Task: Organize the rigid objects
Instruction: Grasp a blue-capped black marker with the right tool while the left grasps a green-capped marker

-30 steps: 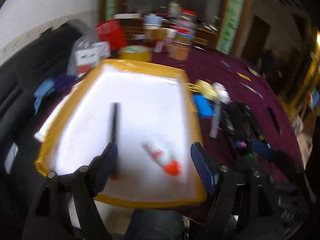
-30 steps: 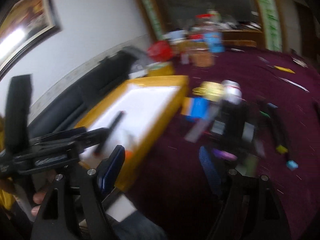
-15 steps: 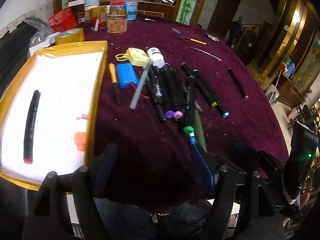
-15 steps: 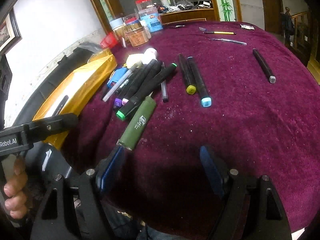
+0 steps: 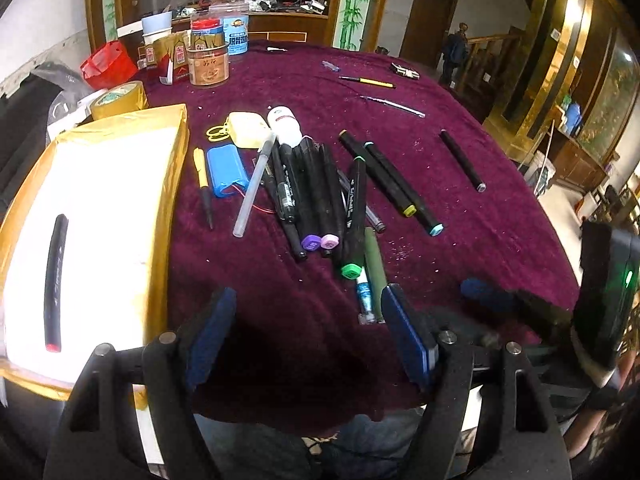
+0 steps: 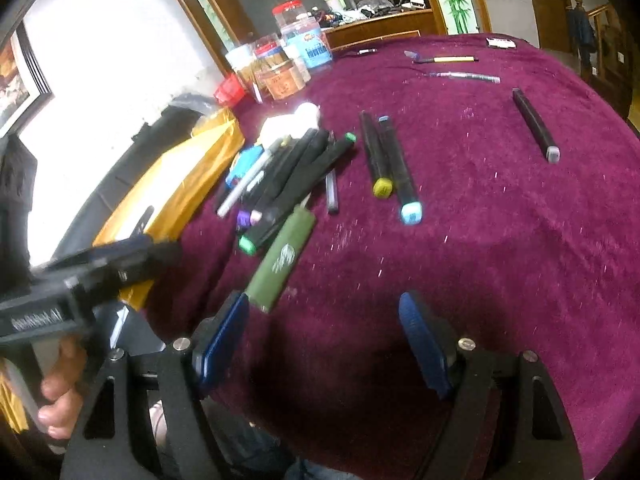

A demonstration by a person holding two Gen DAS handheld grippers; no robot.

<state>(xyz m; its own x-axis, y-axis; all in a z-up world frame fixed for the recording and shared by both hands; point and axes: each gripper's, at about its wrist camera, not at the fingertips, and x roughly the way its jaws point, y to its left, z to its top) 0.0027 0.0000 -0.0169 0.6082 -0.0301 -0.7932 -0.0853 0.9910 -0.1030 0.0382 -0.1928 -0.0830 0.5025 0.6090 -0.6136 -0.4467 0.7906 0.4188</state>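
A pile of black markers (image 5: 316,196) with purple, pink and green caps lies on the maroon tablecloth (image 5: 460,240), also seen as the marker pile (image 6: 296,176) in the right wrist view. A green cylinder (image 6: 280,256) lies at the pile's near end. A yellow-rimmed white tray (image 5: 100,208) at the left holds one black marker (image 5: 56,280). My left gripper (image 5: 308,332) is open and empty over the cloth's near edge. My right gripper (image 6: 324,340) is open and empty too, its left pad beside the green cylinder's end.
Two black markers (image 5: 392,184) with yellow and blue caps and a lone one (image 5: 460,160) lie to the right. A blue battery pack (image 5: 226,170), grey pen (image 5: 254,190), jars (image 5: 208,56) and a tape roll (image 5: 118,100) stand further back. A hand (image 6: 60,392) holds the left gripper.
The left gripper swung from above the tray to the right, over the marker pile. The right gripper moved in closer to the pile and the green cylinder.
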